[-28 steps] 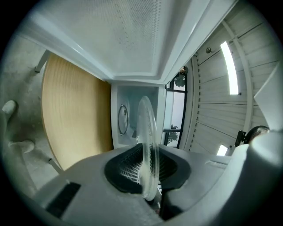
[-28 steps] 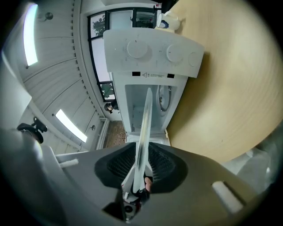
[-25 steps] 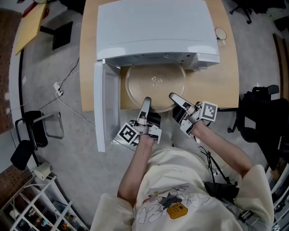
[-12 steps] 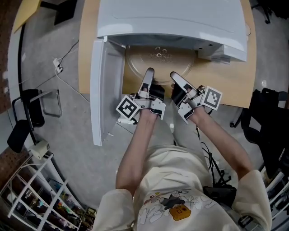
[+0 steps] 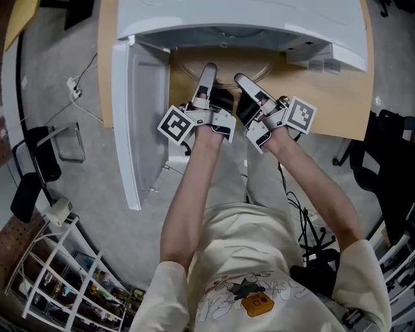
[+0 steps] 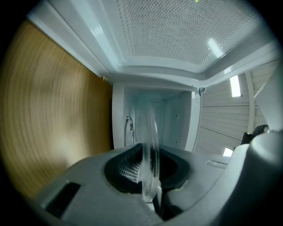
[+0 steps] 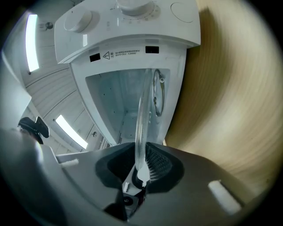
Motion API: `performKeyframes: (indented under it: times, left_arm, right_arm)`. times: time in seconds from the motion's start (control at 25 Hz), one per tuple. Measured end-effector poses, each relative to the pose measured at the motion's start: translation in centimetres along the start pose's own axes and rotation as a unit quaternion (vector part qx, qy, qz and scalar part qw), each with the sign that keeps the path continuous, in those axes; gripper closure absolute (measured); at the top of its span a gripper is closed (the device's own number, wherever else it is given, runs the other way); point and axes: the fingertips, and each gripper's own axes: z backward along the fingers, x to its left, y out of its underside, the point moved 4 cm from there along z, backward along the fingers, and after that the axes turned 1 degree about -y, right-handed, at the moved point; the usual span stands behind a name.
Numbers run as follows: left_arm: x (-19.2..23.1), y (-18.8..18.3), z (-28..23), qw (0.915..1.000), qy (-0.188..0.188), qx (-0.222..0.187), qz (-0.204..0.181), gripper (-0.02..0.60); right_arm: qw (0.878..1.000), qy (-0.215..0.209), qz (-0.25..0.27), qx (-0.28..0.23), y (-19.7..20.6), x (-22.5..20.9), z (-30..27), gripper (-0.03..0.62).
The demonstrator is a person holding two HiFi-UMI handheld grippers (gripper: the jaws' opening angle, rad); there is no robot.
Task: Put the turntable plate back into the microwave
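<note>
The clear glass turntable plate [image 5: 224,69] reaches into the open white microwave [image 5: 246,19], and only its near rim shows in the head view. My left gripper [image 5: 209,67] is shut on the plate's near rim, left of centre. In the left gripper view the plate [image 6: 149,132] stands edge-on between the left gripper's [image 6: 149,173] pads, pointing into the cavity. My right gripper [image 5: 238,78] holds the rim just right of it. Its jaws have just been closing, and the plate [image 7: 142,119] sits between them in the right gripper [image 7: 141,171] view.
The microwave door [image 5: 139,110] hangs open at the left, past the wooden table's [image 5: 337,104] front edge. The control panel [image 7: 128,20] lies beside the cavity [image 7: 119,101]. An office chair [image 5: 39,168] and a wire rack [image 5: 58,279] stand on the floor at the left.
Both grippers have carried the plate forward from the table in front of the microwave into its cavity. Most of the plate is now hidden under the microwave's top.
</note>
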Motion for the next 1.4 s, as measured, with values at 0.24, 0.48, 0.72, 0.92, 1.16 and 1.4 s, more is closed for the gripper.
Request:
performKeyframes:
  times: [0.24, 0.48, 0.72, 0.92, 1.16, 1.4]
  left_arm:
    - [0.4, -0.5, -1.3, 0.9999, 0.008, 0.006, 0.004, 0.543]
    - [0.3, -0.9, -2.7, 0.9998, 0.016, 0.009, -0.002, 0.541]
    - [0.5, -1.2, -3.4, 0.9997, 0.017, 0.013, 0.009, 0.502]
    - [1.0, -1.1, -2.4, 0.9997, -0.003, 0.022, 0.006, 0.49]
    - [2.1, -2.2, -4.5, 0.9994, -0.02, 0.029, 0.008, 0.543]
    - [2.4, -2.4, -5.7, 0.9988, -0.037, 0.032, 0.0, 0.545]
  right_arm:
    - [0.999, -0.008, -0.014, -0.03, -0.9, -0.6, -0.8, 0.537]
    - [0.999, -0.02, -0.004, -0.042, -1.8, -0.5, -1.6, 0.536]
    - [0.998, -0.02, 0.002, -0.056, -2.8, -0.8, -2.2, 0.525]
    - [0.998, -0.014, 0.019, -0.059, -4.1, -1.2, -3.0, 0.523]
    - [0.998, 0.0, 0.026, -0.059, -7.5, -2.2, -5.9, 0.528]
    - [0.998, 0.013, 0.024, -0.059, -7.7, -2.5, -6.0, 0.535]
